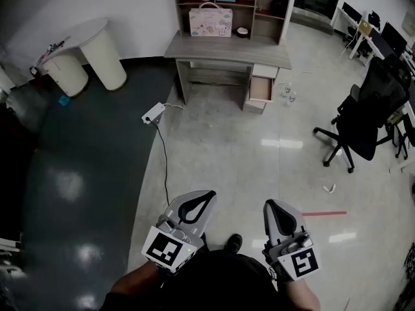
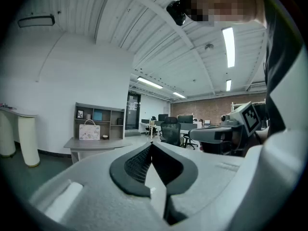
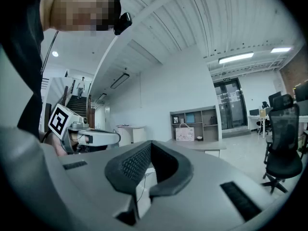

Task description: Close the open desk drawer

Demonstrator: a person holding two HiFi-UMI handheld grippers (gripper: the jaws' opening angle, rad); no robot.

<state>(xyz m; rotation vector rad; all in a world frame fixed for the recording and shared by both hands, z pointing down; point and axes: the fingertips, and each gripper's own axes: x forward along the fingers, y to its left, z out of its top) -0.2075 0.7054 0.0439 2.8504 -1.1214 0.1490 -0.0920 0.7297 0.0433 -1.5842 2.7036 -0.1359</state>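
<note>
The grey desk (image 1: 227, 50) with a shelf unit on top stands far ahead across the floor. Its lower right drawer (image 1: 261, 88) is pulled out, showing a wooden inside. My left gripper (image 1: 209, 194) and right gripper (image 1: 269, 204) are held close to my body, side by side, far from the desk. Both are shut with nothing between their pads. In the left gripper view the left gripper (image 2: 151, 144) points level toward the desk (image 2: 94, 144). From the right gripper (image 3: 150, 143), the desk (image 3: 197, 144) and its drawer front (image 3: 211, 153) show small and distant.
A black office chair (image 1: 363, 118) stands at the right. A white power strip (image 1: 154, 113) with a black cable lies on the floor at the left of the desk. A round white table (image 1: 97, 44) is at the back left. Red tape (image 1: 323, 214) marks the floor.
</note>
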